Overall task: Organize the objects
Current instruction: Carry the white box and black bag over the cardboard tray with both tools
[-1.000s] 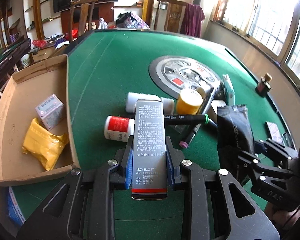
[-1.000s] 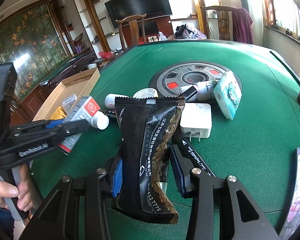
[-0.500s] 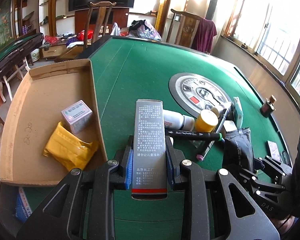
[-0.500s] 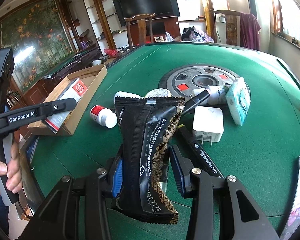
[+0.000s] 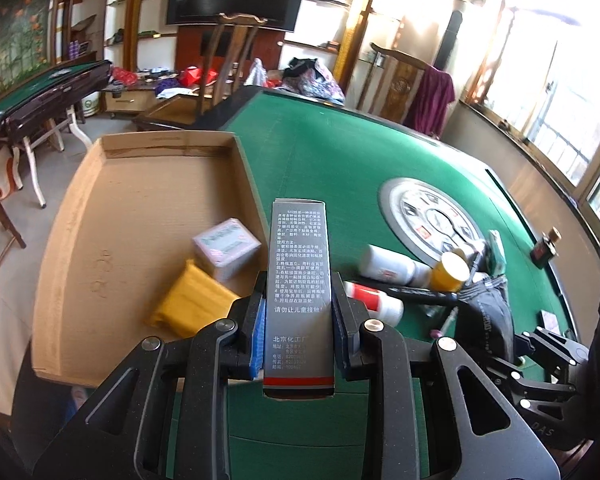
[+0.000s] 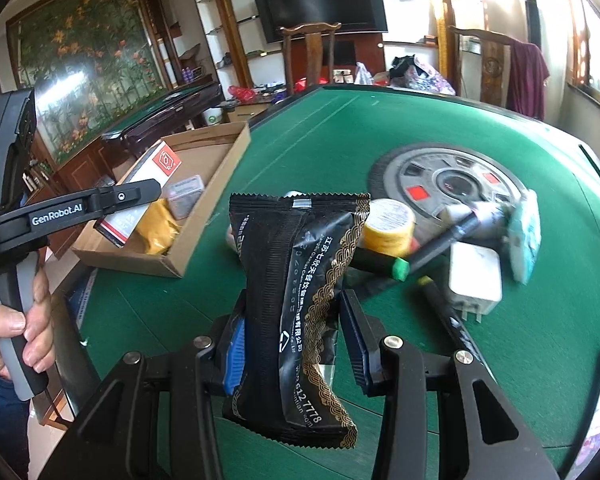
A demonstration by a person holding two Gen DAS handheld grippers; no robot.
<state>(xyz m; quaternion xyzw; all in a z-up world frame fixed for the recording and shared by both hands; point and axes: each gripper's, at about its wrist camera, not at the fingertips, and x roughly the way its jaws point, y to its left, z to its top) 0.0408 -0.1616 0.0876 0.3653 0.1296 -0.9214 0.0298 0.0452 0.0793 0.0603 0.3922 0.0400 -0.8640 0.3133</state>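
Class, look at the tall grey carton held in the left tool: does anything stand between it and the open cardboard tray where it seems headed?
Nothing visible does. The grey carton sits clamped in the left tool, by the cardboard tray. The small box and yellow packet leave bare floor.

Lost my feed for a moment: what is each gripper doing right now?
Left gripper: closed on the grey box.
Right gripper: closed on the black packet.

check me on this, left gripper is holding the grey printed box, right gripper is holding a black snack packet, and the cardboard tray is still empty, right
Not quite: the cardboard tray is not empty. The left wrist view shows a yellow packet and a small pale box lying in it. The rest holds: the left gripper clamps the grey printed box, and the right gripper clamps the black snack packet.
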